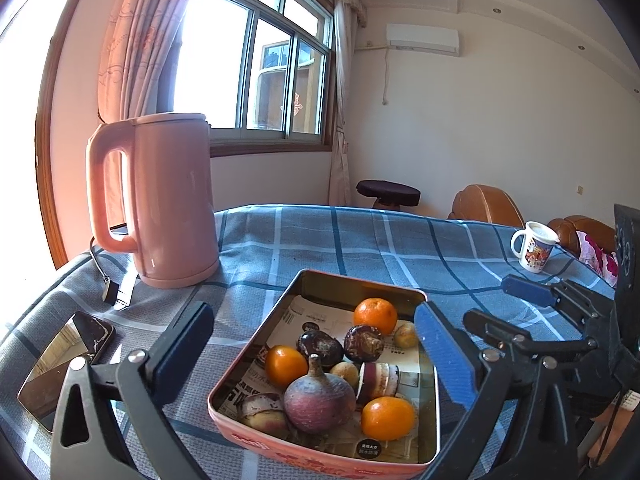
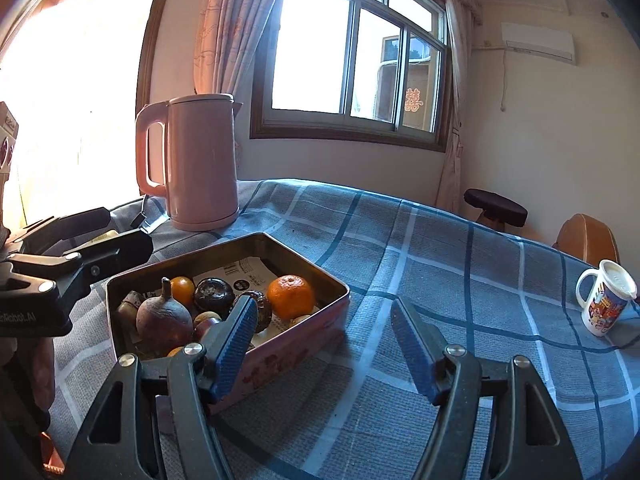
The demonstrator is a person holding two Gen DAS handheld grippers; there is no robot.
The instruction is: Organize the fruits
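Tin (image 2: 280, 354) wall and right gripper (image 2: 324, 340) finger hide several fruits. Phone (image 1: 64, 364) appears in left view only. Left gripper (image 1: 316, 356) and right one spread, empty.

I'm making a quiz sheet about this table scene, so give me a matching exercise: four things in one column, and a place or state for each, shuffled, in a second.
Things:
1. kettle
2. mug
3. phone
4. oranges

Places or states:
A. inside the tin box
B. lying flat, screen reflecting light
C. upright at the tablecloth's far right edge
D. upright near the window, cord beside it

Pairs: 1-D, 2-C, 3-B, 4-A
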